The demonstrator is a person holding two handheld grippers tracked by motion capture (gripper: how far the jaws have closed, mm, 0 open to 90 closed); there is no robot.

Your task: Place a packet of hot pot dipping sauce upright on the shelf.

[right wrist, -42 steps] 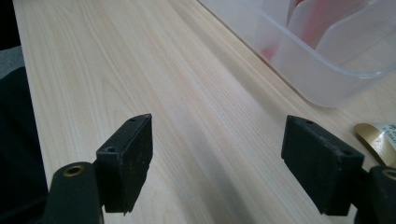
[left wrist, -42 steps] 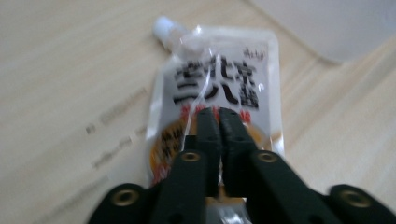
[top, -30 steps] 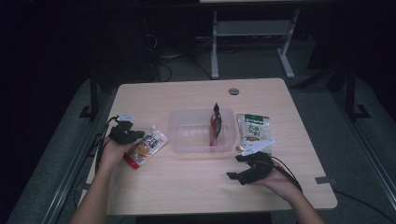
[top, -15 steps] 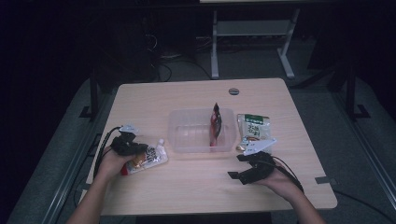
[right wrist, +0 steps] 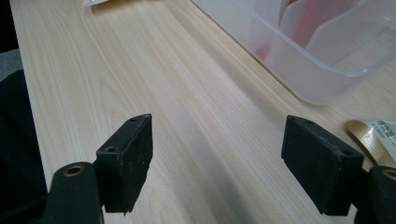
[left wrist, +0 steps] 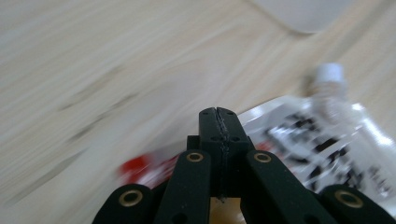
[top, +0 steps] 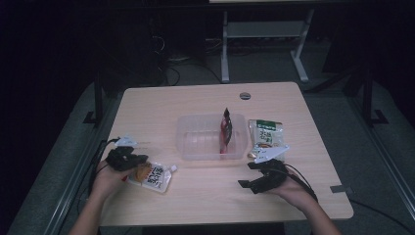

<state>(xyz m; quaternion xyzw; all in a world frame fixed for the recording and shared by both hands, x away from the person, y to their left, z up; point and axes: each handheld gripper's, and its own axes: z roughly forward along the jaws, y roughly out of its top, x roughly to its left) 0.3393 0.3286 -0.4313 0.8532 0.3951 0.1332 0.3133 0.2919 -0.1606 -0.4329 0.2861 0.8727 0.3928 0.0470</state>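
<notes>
The left gripper (top: 131, 159) sits low over the near left part of the table, its jaws pressed together, as the left gripper view (left wrist: 218, 122) shows. The left hand (top: 108, 175) grips it from behind, forearm coming in from the bottom edge. The right gripper (top: 254, 175) rests near the right front, jaws wide apart (right wrist: 217, 161), held by the right hand (top: 288, 188).
</notes>
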